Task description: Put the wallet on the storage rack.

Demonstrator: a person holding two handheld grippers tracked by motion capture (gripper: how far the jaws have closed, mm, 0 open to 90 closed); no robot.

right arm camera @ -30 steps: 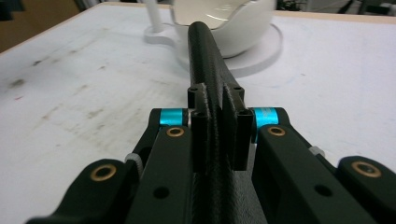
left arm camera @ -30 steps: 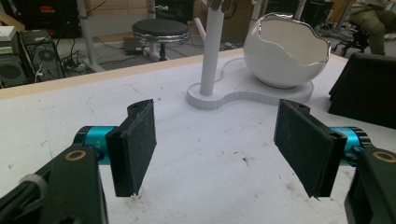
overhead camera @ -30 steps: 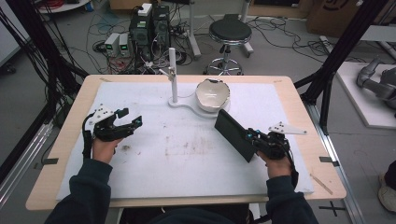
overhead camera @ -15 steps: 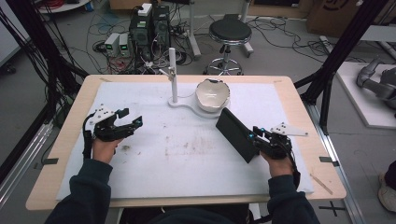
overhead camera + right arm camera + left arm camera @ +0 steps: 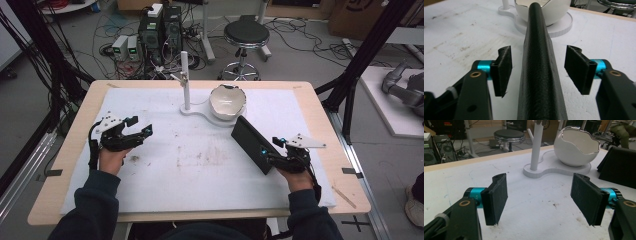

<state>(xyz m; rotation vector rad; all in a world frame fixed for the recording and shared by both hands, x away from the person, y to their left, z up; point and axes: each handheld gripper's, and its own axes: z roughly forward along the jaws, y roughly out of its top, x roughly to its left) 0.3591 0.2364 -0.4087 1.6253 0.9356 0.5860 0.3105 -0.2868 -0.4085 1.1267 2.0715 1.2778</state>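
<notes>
A long black case (image 5: 251, 144) with a grained surface rests on the white mat, right of centre. My right gripper (image 5: 270, 148) is at its near end. In the right gripper view the case (image 5: 540, 62) runs away between the two pads, with a gap on each side, so this gripper (image 5: 537, 72) is open and straddles it. My left gripper (image 5: 142, 127) is over the mat's left part, open and holding nothing (image 5: 541, 197). The case's end (image 5: 619, 167) also appears at the right of the left gripper view.
A white egg-shaped bowl with a jagged rim (image 5: 227, 101) sits on a flat white base (image 5: 200, 111) that also carries an upright white post (image 5: 185, 80), at the mat's far middle, just beyond the case. The mat is smudged in the middle. A stool (image 5: 245, 35) and computers stand beyond the table.
The right hand has shifted very slightly at the near end of the case. The left gripper has stayed where it was.
</notes>
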